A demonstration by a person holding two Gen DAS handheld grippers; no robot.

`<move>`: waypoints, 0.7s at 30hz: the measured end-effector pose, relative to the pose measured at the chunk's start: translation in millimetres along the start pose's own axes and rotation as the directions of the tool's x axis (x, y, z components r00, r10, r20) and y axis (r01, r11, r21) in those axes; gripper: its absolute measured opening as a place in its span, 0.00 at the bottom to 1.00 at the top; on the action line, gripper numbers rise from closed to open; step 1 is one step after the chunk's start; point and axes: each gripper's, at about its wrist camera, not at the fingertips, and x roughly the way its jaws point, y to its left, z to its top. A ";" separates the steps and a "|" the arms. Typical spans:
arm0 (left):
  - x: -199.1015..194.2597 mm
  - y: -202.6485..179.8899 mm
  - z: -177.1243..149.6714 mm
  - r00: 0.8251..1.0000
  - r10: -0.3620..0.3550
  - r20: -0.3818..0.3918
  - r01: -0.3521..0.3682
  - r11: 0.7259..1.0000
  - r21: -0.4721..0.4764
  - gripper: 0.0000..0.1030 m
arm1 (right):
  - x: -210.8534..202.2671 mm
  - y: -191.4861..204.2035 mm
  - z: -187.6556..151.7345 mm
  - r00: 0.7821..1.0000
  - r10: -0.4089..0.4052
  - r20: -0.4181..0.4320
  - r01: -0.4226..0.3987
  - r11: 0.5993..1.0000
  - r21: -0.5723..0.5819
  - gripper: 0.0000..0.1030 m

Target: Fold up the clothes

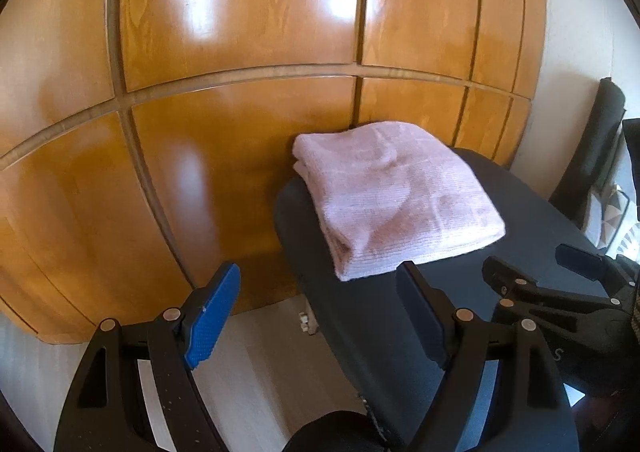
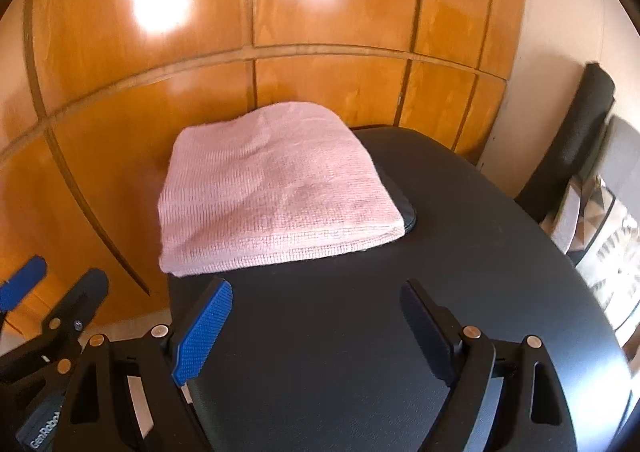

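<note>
A pink knitted garment [image 1: 394, 198], folded into a thick rectangle, lies at the far left end of a dark oval table [image 1: 532, 212]; one corner hangs over the table edge. It also shows in the right wrist view [image 2: 276, 188]. My left gripper [image 1: 320, 312] is open and empty, held short of the garment over the table's left edge. My right gripper [image 2: 316, 326] is open and empty above the bare table [image 2: 460, 252], nearer than the garment. Each gripper shows in the other's view: the right gripper [image 1: 552, 276] and the left gripper [image 2: 52, 288].
A glossy wooden wardrobe [image 1: 240, 52] stands close behind the table. A black chair back [image 2: 576, 140] and a patterned cushion [image 2: 604, 248] are at the right. Pale floor [image 1: 256, 352] shows left of the table.
</note>
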 end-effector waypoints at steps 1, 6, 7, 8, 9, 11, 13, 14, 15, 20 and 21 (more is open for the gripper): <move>1.6 1.1 0.3 1.000 0.007 -0.002 -0.007 1.000 -0.002 0.80 | 1.8 1.7 0.2 1.000 0.001 -0.005 -0.001 1.000 -0.005 0.86; 9.3 4.2 1.8 0.999 0.034 -0.024 -0.034 0.999 -0.003 0.80 | 10.8 10.0 1.3 0.999 0.004 -0.031 -0.005 1.000 -0.028 0.86; 10.4 4.2 1.8 0.999 0.039 -0.028 -0.039 0.999 -0.002 0.80 | 12.0 11.1 1.3 0.999 0.003 -0.035 -0.004 1.000 -0.031 0.86; 11.2 4.0 1.7 0.999 0.043 -0.032 -0.043 0.999 -0.001 0.80 | 12.1 11.2 1.2 0.999 0.001 -0.035 -0.002 1.000 -0.031 0.86; 11.1 3.2 1.7 0.998 0.048 -0.032 -0.047 0.999 0.002 0.80 | 12.2 11.3 1.1 0.999 -0.002 -0.035 0.001 0.999 -0.032 0.86; 10.8 1.4 1.5 0.998 0.054 -0.028 -0.054 0.998 0.009 0.80 | 12.5 11.5 0.8 0.999 -0.007 -0.036 0.005 0.999 -0.032 0.86; 10.3 -0.5 1.4 0.998 0.060 -0.020 -0.059 0.998 0.017 0.80 | 12.7 11.7 0.6 0.999 -0.011 -0.036 0.010 0.999 -0.033 0.86; 10.1 -1.3 1.5 0.998 0.062 -0.018 -0.061 0.998 0.020 0.80 | 12.8 11.8 0.4 0.999 -0.014 -0.036 0.013 0.999 -0.033 0.86; 10.4 -1.7 2.0 0.998 0.062 -0.019 -0.061 0.998 0.020 0.80 | 12.9 11.9 0.3 0.999 -0.016 -0.036 0.015 0.999 -0.034 0.86; 13.0 2.0 3.1 0.999 0.034 -0.033 -0.035 0.999 -0.017 0.80 | 12.1 10.5 0.1 0.999 -0.018 -0.033 0.017 1.000 -0.026 0.86; 13.2 2.9 2.9 0.999 0.026 -0.036 -0.027 0.999 -0.023 0.80 | 12.4 10.4 0.1 0.999 -0.017 -0.033 0.017 1.000 -0.024 0.86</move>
